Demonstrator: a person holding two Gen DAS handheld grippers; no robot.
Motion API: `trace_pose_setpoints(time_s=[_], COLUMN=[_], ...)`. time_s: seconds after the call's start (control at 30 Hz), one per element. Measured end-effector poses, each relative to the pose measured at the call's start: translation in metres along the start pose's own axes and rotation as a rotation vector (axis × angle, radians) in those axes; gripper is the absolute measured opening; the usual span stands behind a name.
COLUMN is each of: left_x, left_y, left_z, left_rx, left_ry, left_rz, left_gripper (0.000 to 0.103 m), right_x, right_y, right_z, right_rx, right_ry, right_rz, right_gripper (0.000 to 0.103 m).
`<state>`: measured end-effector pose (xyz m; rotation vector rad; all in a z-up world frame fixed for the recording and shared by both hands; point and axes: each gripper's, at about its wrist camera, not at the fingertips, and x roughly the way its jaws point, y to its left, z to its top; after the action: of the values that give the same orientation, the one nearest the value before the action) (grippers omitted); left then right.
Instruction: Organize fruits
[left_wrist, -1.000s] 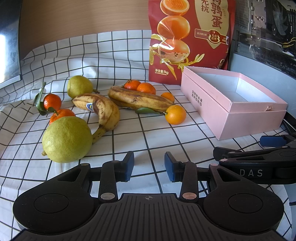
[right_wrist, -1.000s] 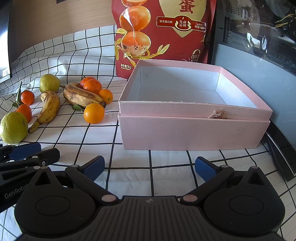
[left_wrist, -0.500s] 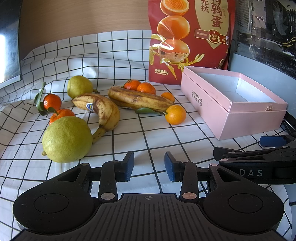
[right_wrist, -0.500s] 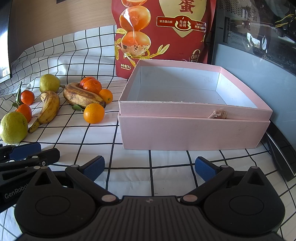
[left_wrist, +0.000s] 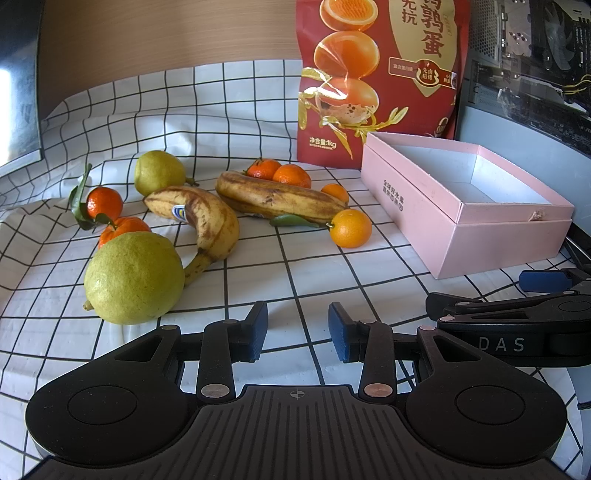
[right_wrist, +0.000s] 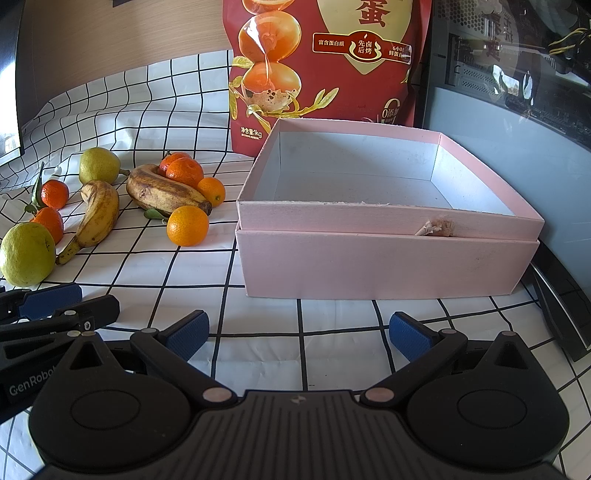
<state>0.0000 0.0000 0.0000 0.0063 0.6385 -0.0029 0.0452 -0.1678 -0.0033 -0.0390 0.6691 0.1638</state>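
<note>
Surface: white black-gridded cloth (left_wrist: 303, 266) is covering the table, sunlit, against a wooden wall.
Bag: tall red foil egg pouch (left_wrist: 376, 74) is reading "1kg", standing behind the box.
Box: open pink cardboard box (right_wrist: 388, 258) is sitting empty, right of the fruit.
Fruit: green pears (left_wrist: 135, 278), spotted bananas (left_wrist: 207, 221) and small oranges (left_wrist: 351, 228) are lying clustered left.
Tongs: left gripper (left_wrist: 298, 326), partly spread, and right gripper (right_wrist: 299, 334), lettered "DAS", spread wide, are holding nothing.
Change: nothing is differing from before.

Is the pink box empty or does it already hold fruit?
Empty: the pink box shows only its bare white floor; all fruit lies outside on the checked cloth.
</note>
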Motion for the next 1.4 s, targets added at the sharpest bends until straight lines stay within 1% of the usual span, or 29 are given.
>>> trace_pose_setpoints(time_s=[1.13,1.23,1.27,1.33,1.4], left_x=[-0.0003,-0.0001,-0.0002,0.0024,-0.0031], left_y=[-0.0001,0.0017,0.0025,0.0023,0.0047], left_z=[-0.0001,0.0002,0.0003,0.0002,-0.0011], left_rx=[0.003,-0.008,-0.011,-0.004,0.018], left_ry=[0.0,0.0,0.0,-0.001,0.014], left_rz=[0.002,-0.008,-0.012,-0.017,-0.04], left_gripper=[0.041,0.041,0.041,0.041,0.041], right_x=[0.0011,0.0017,0.0014,0.0021,0.0043], right_y=[0.0004,0.0005,0.0001,0.0002,0.0033], right_z=[-0.0023,-0.004,-0.0033,0.0029,0.0059], right_rx=[0.0,0.001,-0.005,-0.019,-0.016], right_ry=[-0.001,0.001,0.015,0.081,0.144], right_rz=[0.0,0.002,0.012,0.03,0.027], right_gripper=[0.103,0.103,0.103,0.103,0.103])
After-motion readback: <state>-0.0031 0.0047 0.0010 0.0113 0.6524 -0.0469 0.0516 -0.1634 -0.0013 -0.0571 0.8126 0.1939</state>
